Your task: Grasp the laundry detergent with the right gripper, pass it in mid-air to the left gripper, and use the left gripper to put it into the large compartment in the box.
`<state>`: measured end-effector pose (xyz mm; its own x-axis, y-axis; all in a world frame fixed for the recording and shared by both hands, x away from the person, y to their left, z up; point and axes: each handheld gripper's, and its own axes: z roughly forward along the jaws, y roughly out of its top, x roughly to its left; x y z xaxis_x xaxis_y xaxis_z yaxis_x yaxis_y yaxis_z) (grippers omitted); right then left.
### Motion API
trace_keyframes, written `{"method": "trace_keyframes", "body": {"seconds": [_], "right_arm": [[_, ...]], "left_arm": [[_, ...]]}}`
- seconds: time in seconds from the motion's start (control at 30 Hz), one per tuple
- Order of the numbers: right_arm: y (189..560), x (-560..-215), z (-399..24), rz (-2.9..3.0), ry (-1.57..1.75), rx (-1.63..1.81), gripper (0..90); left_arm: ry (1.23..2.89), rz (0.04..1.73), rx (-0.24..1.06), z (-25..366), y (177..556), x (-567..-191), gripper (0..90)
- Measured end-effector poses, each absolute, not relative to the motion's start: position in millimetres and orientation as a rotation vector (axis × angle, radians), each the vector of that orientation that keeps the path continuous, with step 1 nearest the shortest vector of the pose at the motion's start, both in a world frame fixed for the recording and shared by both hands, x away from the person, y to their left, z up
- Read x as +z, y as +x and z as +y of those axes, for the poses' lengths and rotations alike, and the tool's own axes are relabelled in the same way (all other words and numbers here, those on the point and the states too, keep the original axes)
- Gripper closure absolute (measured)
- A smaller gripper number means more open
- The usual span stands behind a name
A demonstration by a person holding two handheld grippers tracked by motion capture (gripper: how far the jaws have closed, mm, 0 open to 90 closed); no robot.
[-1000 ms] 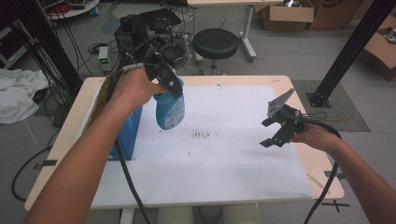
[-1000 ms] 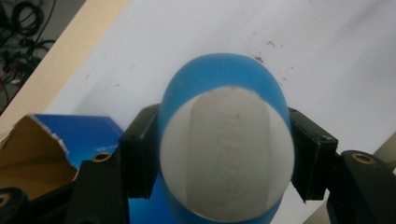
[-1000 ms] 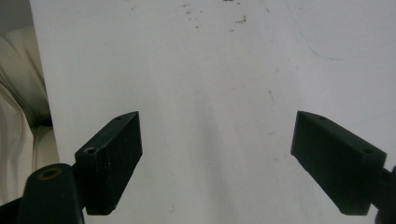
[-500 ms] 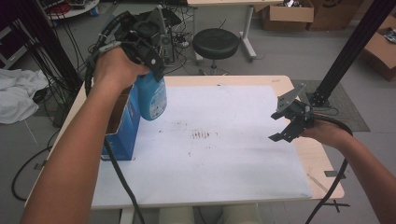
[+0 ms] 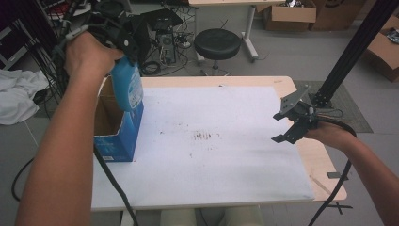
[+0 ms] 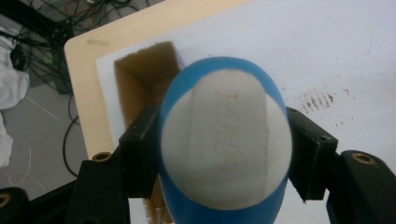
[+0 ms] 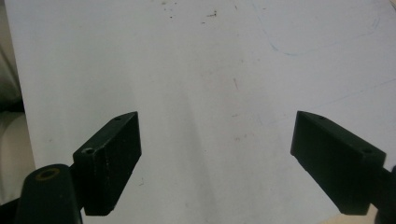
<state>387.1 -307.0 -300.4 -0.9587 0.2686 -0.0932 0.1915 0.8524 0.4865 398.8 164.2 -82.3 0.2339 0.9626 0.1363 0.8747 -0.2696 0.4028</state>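
Observation:
My left gripper (image 5: 126,56) is shut on a blue bottle (image 5: 128,89), which hangs upright over the open top of a blue cardboard box (image 5: 117,141) at the table's left side. In the left gripper view the bottle (image 6: 224,140) shows end-on, blue with a white patch, and a black jaw presses each side of it. The box's brown inside (image 6: 144,79) lies below it. My right gripper (image 5: 277,127) hovers open over the right edge of the white sheet (image 5: 226,160). Nothing is between its jaws (image 7: 215,158).
Dark scuff marks (image 5: 204,136) sit mid-sheet. The wooden table edge (image 5: 324,165) runs along the right. A black post (image 5: 348,52) rises behind the right hand. A black stool (image 5: 217,44), cables and cardboard boxes (image 5: 287,14) stand on the floor beyond.
My left hand has carried the bottle up and to the left, from over the sheet to above the blue box. The right gripper has barely moved and stays open.

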Motion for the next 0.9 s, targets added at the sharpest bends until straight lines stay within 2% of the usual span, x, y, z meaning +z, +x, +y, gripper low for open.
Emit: {"method": "trace_keyframes", "body": {"seconds": [0.57,0.9], "right_arm": [[387.9,-299.3,-307.4,2.865,0.345,0.747,16.1],[388.0,-301.9,-303.7,2.868,0.337,0.746,16.2]], "left_arm": [[2.026,1.971,0.578,216.8,386.9,-76.0,38.1],[2.01,2.005,0.586,228.5,384.2,-96.4,38.1]]}}
